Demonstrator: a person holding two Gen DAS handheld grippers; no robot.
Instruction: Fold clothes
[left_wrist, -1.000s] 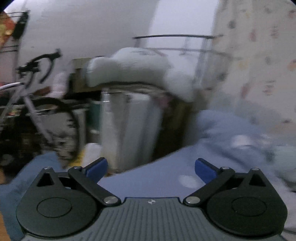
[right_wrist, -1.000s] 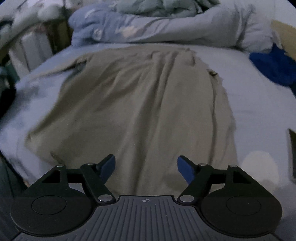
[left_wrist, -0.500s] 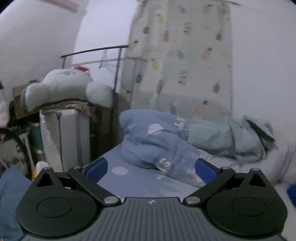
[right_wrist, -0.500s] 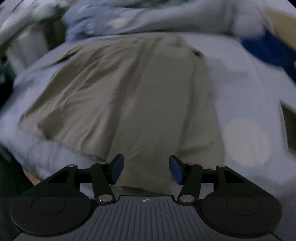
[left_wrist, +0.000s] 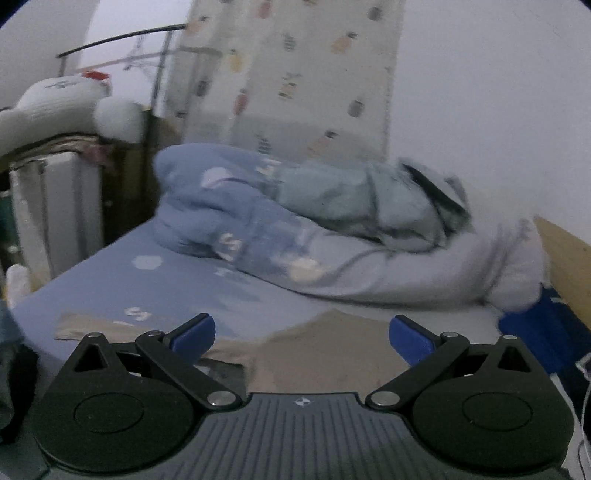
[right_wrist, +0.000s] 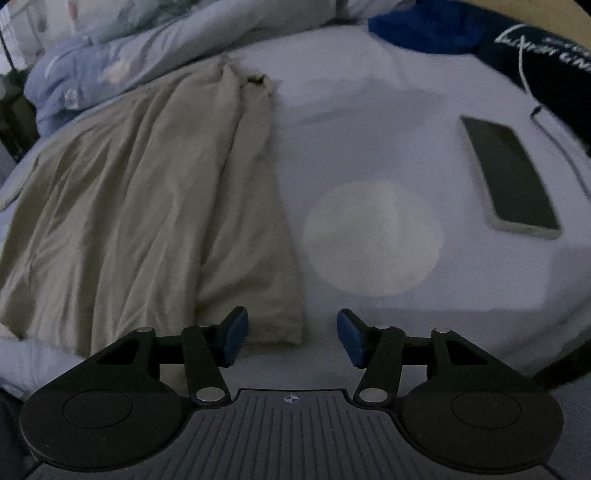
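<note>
Tongs (right_wrist: 291, 338) agape – over garment (right_wrist: 147, 206) corner

White lettering on the dark garment (right_wrist: 546, 59) is too blurred to read, possibly ending "GN".

Right of the crumpled beige cloth garment (right_wrist: 147, 192), the pale blue bed sheet (right_wrist: 354, 122) lies bare, giving open room as far as the dark flat phone (right_wrist: 511, 173) and its thin cable (right_wrist: 554, 129). At the far side, the bunched blue patterned duvet (left_wrist: 258, 236) and a dark blue fabric heap (right_wrist: 424, 22) block the way.
</note>
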